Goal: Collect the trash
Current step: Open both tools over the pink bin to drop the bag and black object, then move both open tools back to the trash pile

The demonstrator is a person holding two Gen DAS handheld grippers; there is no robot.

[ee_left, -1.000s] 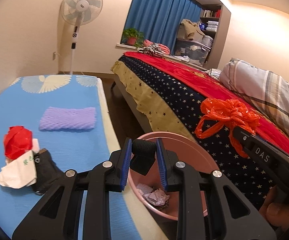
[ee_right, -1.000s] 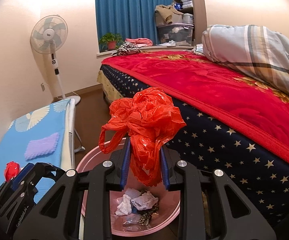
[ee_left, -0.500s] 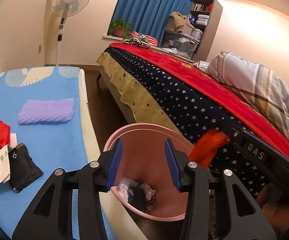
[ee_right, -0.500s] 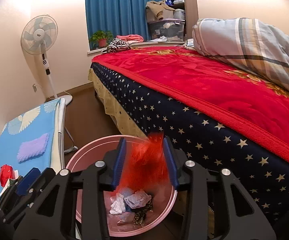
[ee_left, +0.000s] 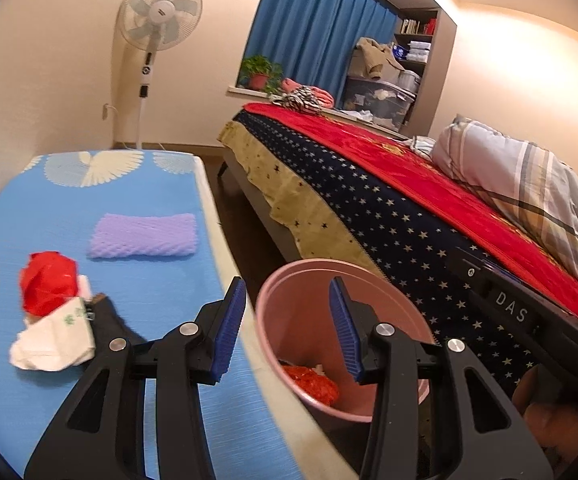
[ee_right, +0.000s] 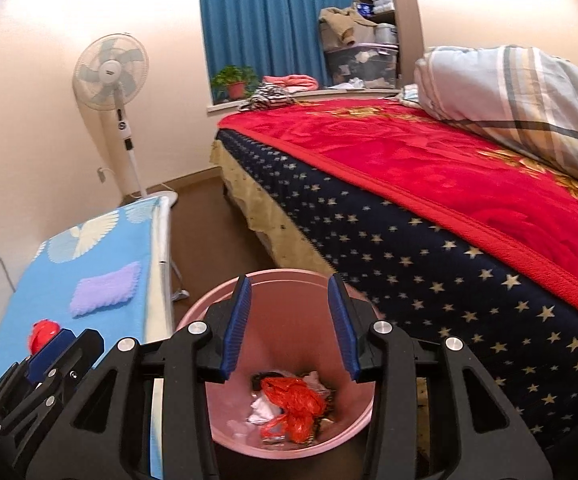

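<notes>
Left and right wrist views, bedroom scene. The right gripper (ee_right: pixel 289 324) hangs over the pink bin (ee_right: pixel 225 440), which stands on the floor between the blue-covered table (ee_right: pixel 101 248) and the bed (ee_right: pixel 409 216). Its jaws stand apart with nothing between the blue pads; they have just been opening. The orange-red plastic bag (ee_right: pixel 293 404) lies loose in the bottom of the bin, on top of crumpled white paper (ee_right: pixel 263 410) and other scraps.

The left gripper (ee_left: pixel 287 328) sits over the table's edge and the near rim of the bin (ee_left: pixel 273 332), beside the right one. Its jaws are likewise parted and empty, and have also just been opening. Part of the bag (ee_left: pixel 313 384) shows in the bin beneath it.

On the table more trash remains in a small heap: a red crumpled wrapper (ee_left: pixel 47 280), touching a white crumpled paper with green print (ee_left: pixel 57 340) and a dark wrapper (ee_left: pixel 107 320) just beside it. A lilac foam net (ee_left: pixel 145 236) lies apart from the heap, further along the table.

Background: a standing fan (ee_left: pixel 159 16) against the wall, a blue curtain (ee_left: pixel 321 28), and a striped quilt (ee_left: pixel 529 192) on the red blanket (ee_left: pixel 429 184).
</notes>
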